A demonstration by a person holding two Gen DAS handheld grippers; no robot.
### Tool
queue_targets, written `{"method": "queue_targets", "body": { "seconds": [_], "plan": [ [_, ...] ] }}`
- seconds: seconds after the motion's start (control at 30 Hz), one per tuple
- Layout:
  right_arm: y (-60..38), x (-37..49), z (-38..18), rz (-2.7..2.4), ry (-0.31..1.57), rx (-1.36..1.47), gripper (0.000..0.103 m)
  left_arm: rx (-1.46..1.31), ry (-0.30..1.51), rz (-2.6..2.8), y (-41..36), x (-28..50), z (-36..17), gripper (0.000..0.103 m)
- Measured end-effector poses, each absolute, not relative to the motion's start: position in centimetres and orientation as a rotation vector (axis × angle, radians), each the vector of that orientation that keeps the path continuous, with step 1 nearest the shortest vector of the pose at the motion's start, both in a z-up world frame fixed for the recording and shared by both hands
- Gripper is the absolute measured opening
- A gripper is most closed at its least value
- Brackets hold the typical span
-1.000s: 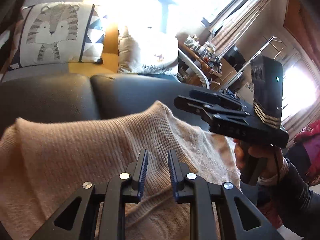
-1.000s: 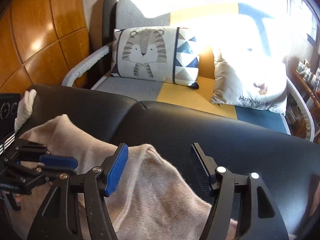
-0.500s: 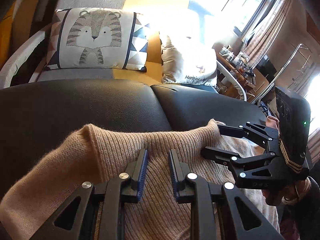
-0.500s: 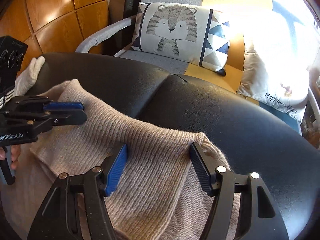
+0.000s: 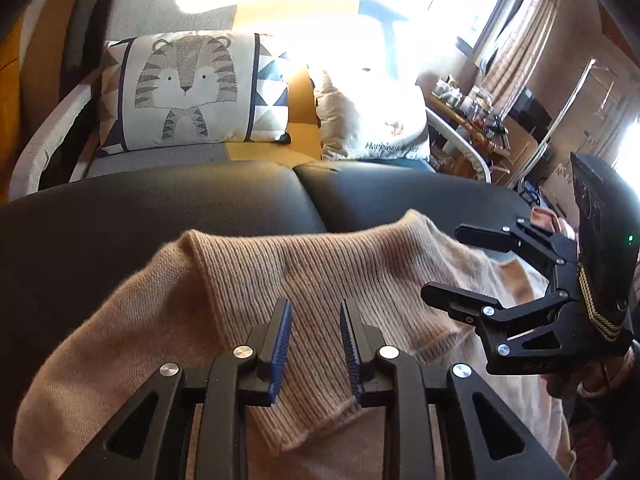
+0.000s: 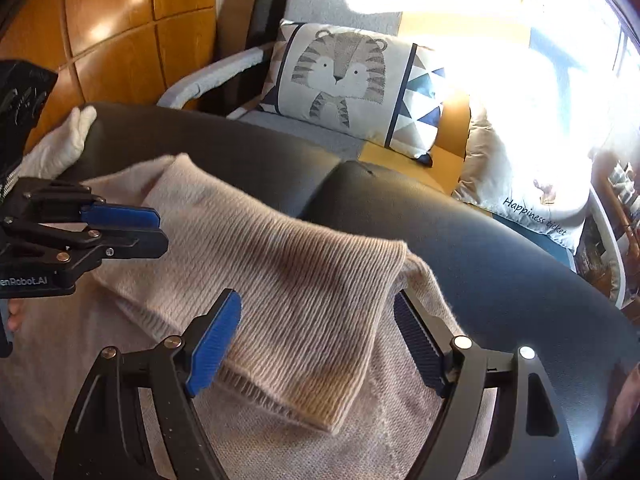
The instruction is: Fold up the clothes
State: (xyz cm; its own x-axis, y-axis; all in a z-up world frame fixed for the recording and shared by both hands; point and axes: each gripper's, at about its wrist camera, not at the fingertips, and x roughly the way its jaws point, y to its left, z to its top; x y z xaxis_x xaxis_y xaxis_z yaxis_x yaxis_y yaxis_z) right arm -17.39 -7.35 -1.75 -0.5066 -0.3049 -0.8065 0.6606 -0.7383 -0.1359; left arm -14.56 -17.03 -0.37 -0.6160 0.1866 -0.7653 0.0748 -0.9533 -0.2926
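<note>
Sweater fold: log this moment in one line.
sweater: folded on black sofa | left tool: opening, unclamped | right tool: opening, straddling fold

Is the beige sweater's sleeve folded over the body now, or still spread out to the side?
Folded over. The sleeve lies across the sweater, its ribbed cuff on the body.

A tiger-print cushion [image 6: 344, 80] leans beside a white pillow [image 6: 520, 184] on the armchair [image 5: 168, 160], behind the black leather seat [image 6: 480, 248].
</note>
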Motion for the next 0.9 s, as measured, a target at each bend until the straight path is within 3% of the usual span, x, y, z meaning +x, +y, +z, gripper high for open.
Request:
{"method": "queue_targets", "body": {
  "seconds": [0.13,0.3,0.37,0.6,0.9],
  "plan": [
    [-7.1,-17.1,-3.8,-2.259,0.622,1.13,0.082,-1.381,-0.376,2.714,-16.2,-13.7,-1.9,0.025],
    [-5.5,-18.2,-5.0,-2.321,0.523,1.147,0.102,-1.27,-0.41,2.706,-17.2,-12.7,-2.5,0.025],
    [-5.2,-18.5,-4.8,-2.316,0.477,1.177,0.103,-1.259,-0.534,2.68,-18.2,-12.6,-2.5,0.025],
    [-6.8,-17.2,-0.7,-2.251,0.402,1.06,0.103,-1.293,-0.488,2.792,-18.9,-14.2,-0.4,0.025],
    [-9.4,-18.4,-3.8,-2.077,0.31,1.152,0.103,-1.394,-0.501,2.89,-22.1,-15.2,-2.3,0.027]
  ]
}}
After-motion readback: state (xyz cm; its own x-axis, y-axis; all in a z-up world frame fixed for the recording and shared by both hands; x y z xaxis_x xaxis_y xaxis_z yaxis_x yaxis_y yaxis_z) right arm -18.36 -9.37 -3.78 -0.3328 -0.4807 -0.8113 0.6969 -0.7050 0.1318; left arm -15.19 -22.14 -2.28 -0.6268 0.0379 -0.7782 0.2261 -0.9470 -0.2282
